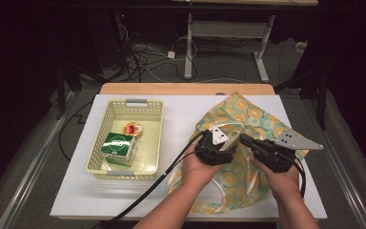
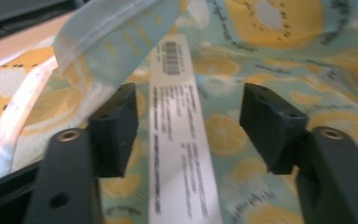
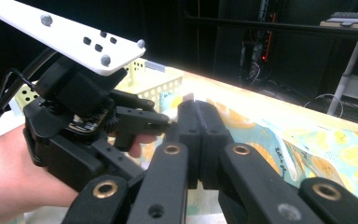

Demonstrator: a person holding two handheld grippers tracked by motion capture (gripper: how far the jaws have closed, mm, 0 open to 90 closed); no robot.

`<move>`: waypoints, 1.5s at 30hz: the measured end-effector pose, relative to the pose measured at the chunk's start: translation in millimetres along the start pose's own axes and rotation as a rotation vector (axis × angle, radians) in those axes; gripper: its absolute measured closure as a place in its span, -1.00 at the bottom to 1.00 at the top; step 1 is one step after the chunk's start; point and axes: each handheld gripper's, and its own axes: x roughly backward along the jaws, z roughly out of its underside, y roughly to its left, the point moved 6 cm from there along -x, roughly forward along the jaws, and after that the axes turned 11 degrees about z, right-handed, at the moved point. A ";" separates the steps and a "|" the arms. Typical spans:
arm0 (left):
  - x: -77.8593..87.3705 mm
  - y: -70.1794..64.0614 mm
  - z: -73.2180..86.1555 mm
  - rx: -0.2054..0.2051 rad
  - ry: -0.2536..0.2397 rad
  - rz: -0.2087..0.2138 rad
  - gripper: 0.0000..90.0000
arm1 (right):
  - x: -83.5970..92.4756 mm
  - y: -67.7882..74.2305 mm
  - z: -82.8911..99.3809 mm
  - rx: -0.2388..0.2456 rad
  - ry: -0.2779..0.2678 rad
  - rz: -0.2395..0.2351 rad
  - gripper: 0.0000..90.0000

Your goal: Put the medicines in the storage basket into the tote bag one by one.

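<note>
Two grippers work the lemon-print cloth bag point(image 1: 248, 143): left gripper point(image 2: 189, 126) open, the bag's white label point(image 2: 179, 140) between its jaws; right gripper point(image 3: 198, 140) pinched shut beside it. Fabric judged light, limp; grip a hem.

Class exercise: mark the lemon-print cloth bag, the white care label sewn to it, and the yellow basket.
lemon-print cloth bag point(image 1: 259, 117): high view, far upper part of the fabric.
white care label point(image 2: 179, 140): left gripper view, middle of the strip.
yellow basket point(image 1: 161, 138): high view, right-hand rim.
</note>
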 end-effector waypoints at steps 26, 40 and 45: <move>18.0 0.7 49.4 0.047 0.068 0.003 -0.16 | 4.0 3.5 -1.2 0.016 -0.003 -0.001 1.00; 5.7 0.0 35.3 0.004 0.041 -0.049 0.37 | 3.3 3.3 -2.5 0.016 -0.011 -0.008 1.00; -8.2 0.6 26.9 0.011 0.030 -0.049 0.37 | 3.5 2.2 -2.6 0.013 -0.010 -0.004 1.00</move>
